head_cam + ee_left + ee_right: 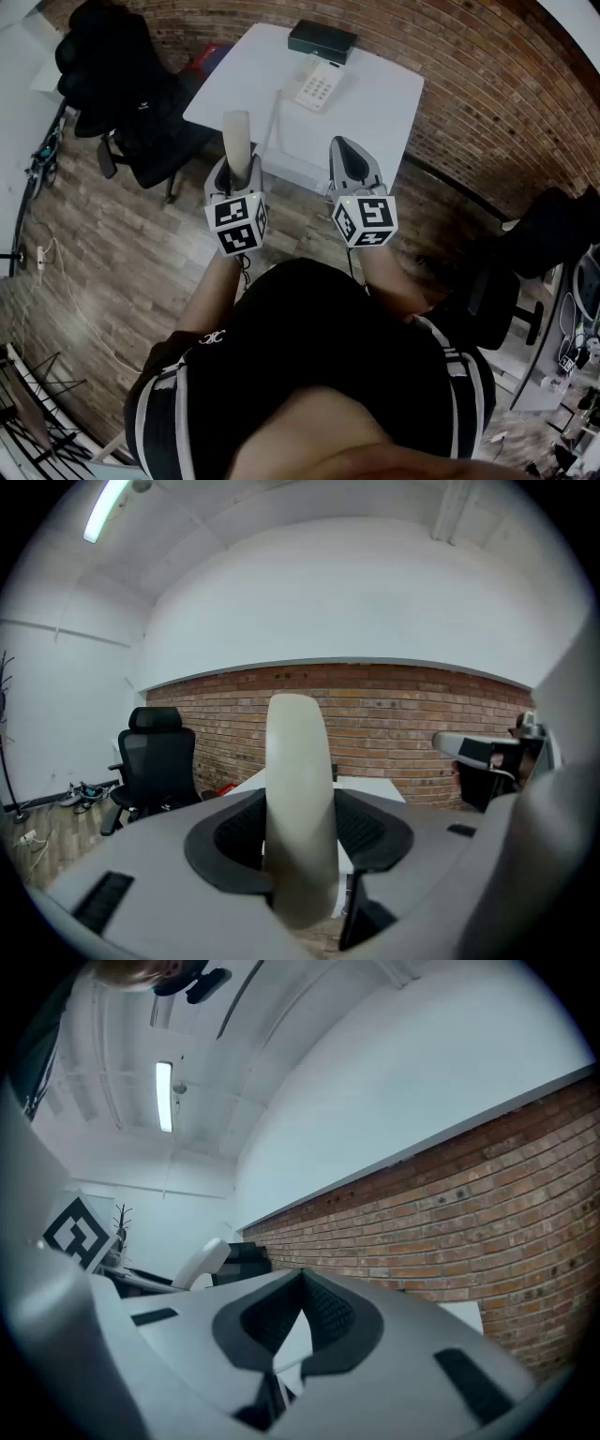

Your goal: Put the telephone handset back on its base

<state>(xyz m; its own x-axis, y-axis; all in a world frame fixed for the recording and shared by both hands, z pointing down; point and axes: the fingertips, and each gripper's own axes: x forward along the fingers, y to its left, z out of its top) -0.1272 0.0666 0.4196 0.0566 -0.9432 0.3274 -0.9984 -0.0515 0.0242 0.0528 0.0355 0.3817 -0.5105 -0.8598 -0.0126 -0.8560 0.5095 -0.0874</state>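
A cream telephone handset point(237, 141) stands upright between the jaws of my left gripper point(239, 173), which is shut on its lower part. In the left gripper view the handset point(298, 789) fills the middle, pinched by the left gripper point(300, 832). The white telephone base point(319, 86) with its keypad lies on the white table point(380, 108) ahead, beyond both grippers. My right gripper point(352, 157) hovers beside the left one, shut with nothing in it; in its own view the right gripper point(300, 1283) has its tips together, and the handset point(202, 1262) shows at the left.
A black box point(322, 40) sits at the table's far edge behind the base. A black office chair point(141, 112) stands left of the table, another chair point(525, 272) at the right. A brick wall point(487, 84) runs behind the table.
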